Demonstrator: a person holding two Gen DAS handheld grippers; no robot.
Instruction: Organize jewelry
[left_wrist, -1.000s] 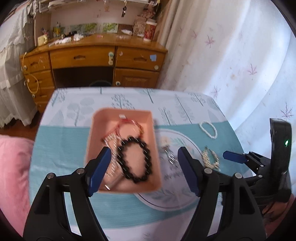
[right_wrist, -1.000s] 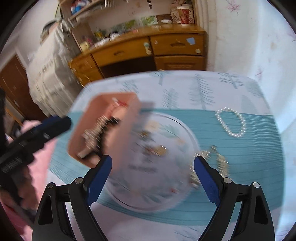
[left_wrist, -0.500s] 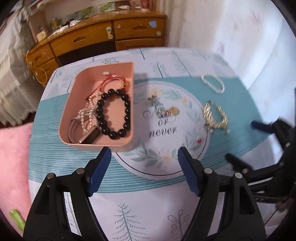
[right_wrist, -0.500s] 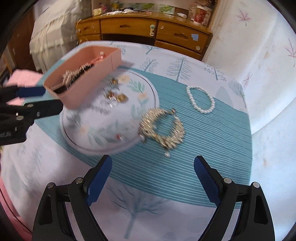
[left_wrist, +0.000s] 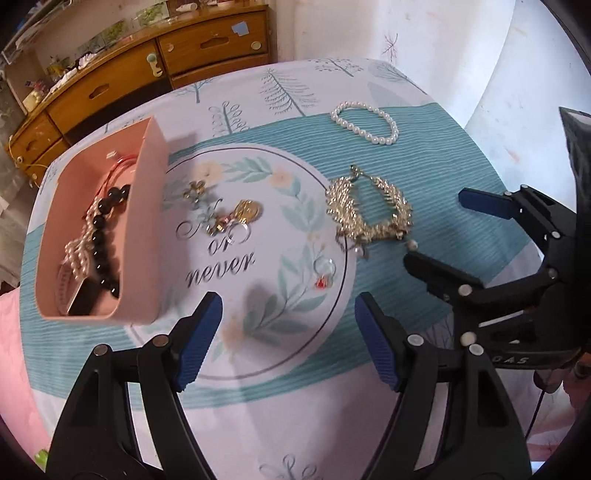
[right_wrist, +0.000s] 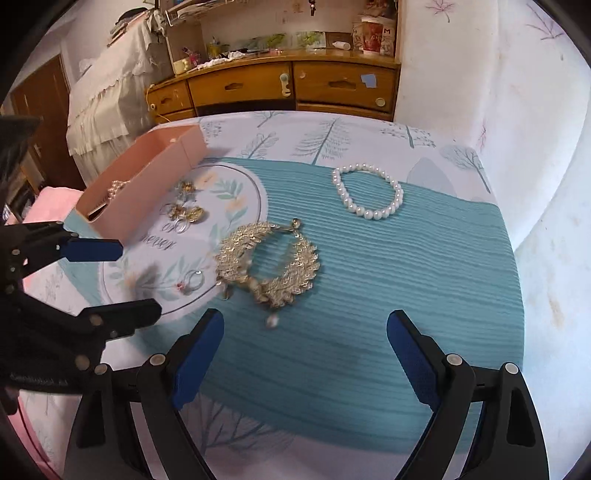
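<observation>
While both views draw closer and lower over the table (left_wrist: 424, 122) than a second ago, jewelry grows larger and sharper in frame. Means an approach toward the next pickup, probably; nothing yet gripped. Left tongs (left_wrist: 288, 343) spread, empty, poised above the printed round design near a small red-stoned ring (left_wrist: 324, 271). Right tongs (right_wrist: 304, 358) spread wider, empty, just near of the gold bracelet (right_wrist: 267, 264). Gold bracelet lying flat on the teal cloth, right of centre: an open loop, long axis running near-to-far, clasp end pointing far, pearl drop trailing near. Pearl bracelet (right_wrist: 367, 192) farther right, well apart. Pink tray (left_wrist: 142, 236) at left, long axis near-to-far, already holding a black bead bracelet (left_wrist: 101, 236) and chains.
</observation>
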